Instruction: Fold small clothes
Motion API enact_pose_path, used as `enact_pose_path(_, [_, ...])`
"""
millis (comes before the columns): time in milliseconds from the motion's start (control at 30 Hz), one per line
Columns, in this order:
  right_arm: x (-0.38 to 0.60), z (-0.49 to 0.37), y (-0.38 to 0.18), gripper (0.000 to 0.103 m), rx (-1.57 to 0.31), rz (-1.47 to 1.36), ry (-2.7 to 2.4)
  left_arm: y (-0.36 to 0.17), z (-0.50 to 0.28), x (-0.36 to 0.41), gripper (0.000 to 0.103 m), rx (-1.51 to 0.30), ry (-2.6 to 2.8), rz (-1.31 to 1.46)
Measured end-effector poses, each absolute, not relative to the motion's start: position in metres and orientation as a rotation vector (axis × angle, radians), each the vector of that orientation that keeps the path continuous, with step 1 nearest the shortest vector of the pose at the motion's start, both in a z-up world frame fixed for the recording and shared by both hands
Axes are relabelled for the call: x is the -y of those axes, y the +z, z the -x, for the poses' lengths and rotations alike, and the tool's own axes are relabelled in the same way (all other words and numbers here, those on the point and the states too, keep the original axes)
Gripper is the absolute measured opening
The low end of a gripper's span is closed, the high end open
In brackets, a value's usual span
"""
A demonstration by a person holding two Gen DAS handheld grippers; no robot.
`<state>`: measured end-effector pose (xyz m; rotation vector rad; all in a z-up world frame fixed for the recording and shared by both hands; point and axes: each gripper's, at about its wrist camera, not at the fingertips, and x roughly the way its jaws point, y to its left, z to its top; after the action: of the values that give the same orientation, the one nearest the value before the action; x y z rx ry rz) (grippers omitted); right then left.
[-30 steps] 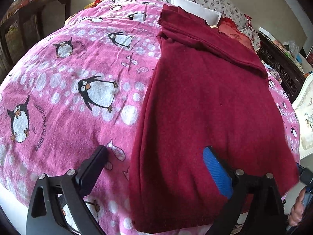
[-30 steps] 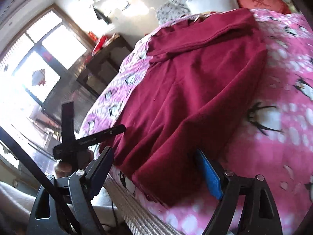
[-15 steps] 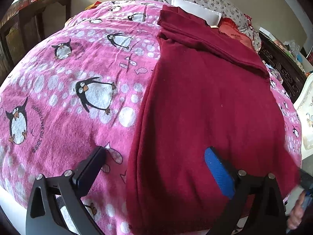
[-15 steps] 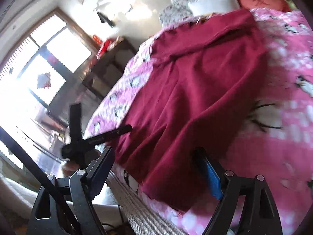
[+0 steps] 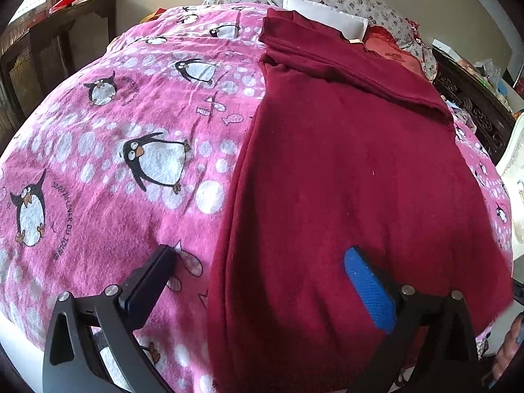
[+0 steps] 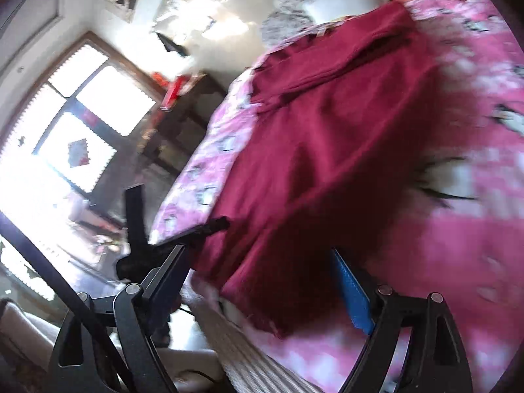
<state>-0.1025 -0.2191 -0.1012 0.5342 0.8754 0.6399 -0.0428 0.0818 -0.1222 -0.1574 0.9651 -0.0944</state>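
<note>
A dark red knit garment (image 5: 353, 170) lies spread flat on the bed's pink penguin-print fleece blanket (image 5: 108, 150), filling centre and right of the left wrist view, its top end folded across at upper centre by the white pillow (image 5: 327, 21). My left tool (image 5: 258, 281), bottom of frame, stands released w/ jaws wide: black finger over the blanket, blue-padded finger over the cloth, garment's left edge between them, nothing pinched. I judge I've set it there to take the near hem corner for a fold.

Right wrist view is motion-blurred. My right tool (image 6: 258, 281) at bottom of frame is likewise released, jaws wide, straddling the garment's (image 6: 327, 150) near right corner where it droops at the bed edge; whether the pads touch fabric I can't tell. Both tools at the hem suggest, imo, a lengthwise fold toward the pillow.
</note>
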Motion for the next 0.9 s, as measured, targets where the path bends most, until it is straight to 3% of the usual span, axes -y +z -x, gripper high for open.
enact_pose_path(200, [0.245, 0.107, -0.115, 0.089, -0.913, -0.567, 0.567, -0.123, 0.042, -0.080, 0.103, -0.968, -0.094, 0.148])
enact_pose_path(400, [0.280, 0.117, -0.093, 0.089, -0.824, -0.529, 0.439, -0.122, 0.041, -0.082, 0.103, -0.978, -0.104, 0.159])
enact_pose_path(533, [0.293, 0.115, -0.091, 0.072, -0.863, -0.323, 0.185, -0.122, 0.041, -0.083, 0.103, -0.978, -0.098, 0.157])
enact_pose_path(900, [0.206, 0.094, -0.107, 0.072, -0.926, -0.213, 0.367, -0.123, 0.040, -0.081, 0.103, -0.982, -0.094, 0.154])
